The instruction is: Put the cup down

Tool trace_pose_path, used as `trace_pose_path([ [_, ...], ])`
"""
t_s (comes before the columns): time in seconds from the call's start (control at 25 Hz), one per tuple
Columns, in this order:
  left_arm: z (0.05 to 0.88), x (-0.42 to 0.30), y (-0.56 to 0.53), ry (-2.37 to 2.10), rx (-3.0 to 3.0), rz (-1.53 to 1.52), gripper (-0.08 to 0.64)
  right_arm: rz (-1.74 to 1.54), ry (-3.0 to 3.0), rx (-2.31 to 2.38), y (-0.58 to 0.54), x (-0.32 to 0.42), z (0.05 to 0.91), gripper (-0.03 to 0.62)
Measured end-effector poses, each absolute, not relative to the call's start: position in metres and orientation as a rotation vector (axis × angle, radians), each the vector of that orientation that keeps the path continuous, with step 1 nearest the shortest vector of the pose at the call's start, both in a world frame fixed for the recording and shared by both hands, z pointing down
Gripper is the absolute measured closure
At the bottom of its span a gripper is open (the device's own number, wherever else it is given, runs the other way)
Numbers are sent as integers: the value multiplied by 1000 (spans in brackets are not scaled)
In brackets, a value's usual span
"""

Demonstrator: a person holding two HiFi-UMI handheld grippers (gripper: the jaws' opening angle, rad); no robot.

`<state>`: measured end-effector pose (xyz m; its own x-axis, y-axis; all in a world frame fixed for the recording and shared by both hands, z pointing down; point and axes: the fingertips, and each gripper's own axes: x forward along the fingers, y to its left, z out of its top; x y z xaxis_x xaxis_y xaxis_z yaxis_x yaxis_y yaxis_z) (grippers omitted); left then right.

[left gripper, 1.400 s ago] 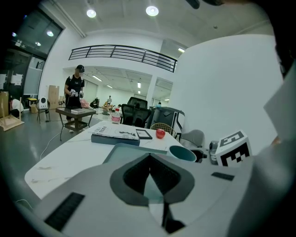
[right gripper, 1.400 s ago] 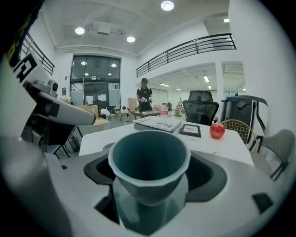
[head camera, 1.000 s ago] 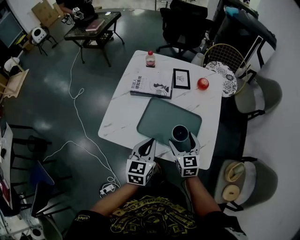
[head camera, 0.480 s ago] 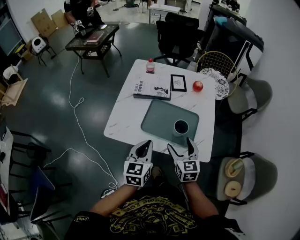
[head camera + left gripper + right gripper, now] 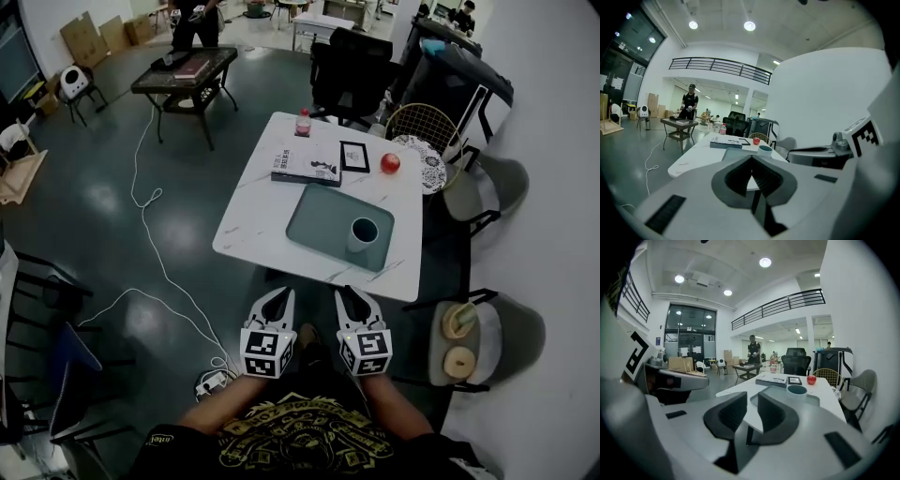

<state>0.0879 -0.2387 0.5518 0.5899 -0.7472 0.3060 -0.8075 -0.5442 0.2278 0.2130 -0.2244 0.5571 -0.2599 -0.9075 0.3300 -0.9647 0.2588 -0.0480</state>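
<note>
The cup (image 5: 362,234) stands upright on the grey tray (image 5: 319,220), toward the tray's near right corner, with nothing touching it, so the putting down looks done. The tray lies on the white marble-patterned table (image 5: 255,234), roughly in the middle of its near half, which gives the cup a flat, bounded spot away from the table's edge. Behind the tray, along the far side of the table, are a book (image 5: 307,166), a small picture frame (image 5: 354,157), a red apple (image 5: 390,163) and a bottle (image 5: 303,122) with a red cap, all well apart from the cup and no hindrance to it. The right gripper (image 5: 354,302) is off the table, on the near side of its edge and close to the person's body, pointing toward the cup. Its jaws have just been closing and now stand only a narrow gap apart with nothing between them, most likely because the grip is no longer needed. The left gripper (image 5: 278,298) hangs just beside it, equally clear of the table, its jaws brought together at the tips and empty; it appears to have no part in this step. Both being held low and near the body suggests a resting pose with the cup left alone.
</note>
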Motion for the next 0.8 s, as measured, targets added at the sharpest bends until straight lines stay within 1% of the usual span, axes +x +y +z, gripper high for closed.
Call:
trace_pose_path([
  [0.08, 551, 86, -222, -1238, 2495, 237, 551, 363, -2282, 1750, -206, 208, 558, 574],
  [0.12, 550, 85, -213, -1228, 2504, 231, 551, 371, -2278, 1750, -197, 205, 558, 580],
  [0.48, 541, 67, -144, -1174, 2521, 170, 551, 394, -2250, 1731, -132, 172, 554, 584],
  [0.8, 519, 59, -119, -1237, 2548, 152, 551, 364, -2314, 1678, -107, 160, 536, 584],
])
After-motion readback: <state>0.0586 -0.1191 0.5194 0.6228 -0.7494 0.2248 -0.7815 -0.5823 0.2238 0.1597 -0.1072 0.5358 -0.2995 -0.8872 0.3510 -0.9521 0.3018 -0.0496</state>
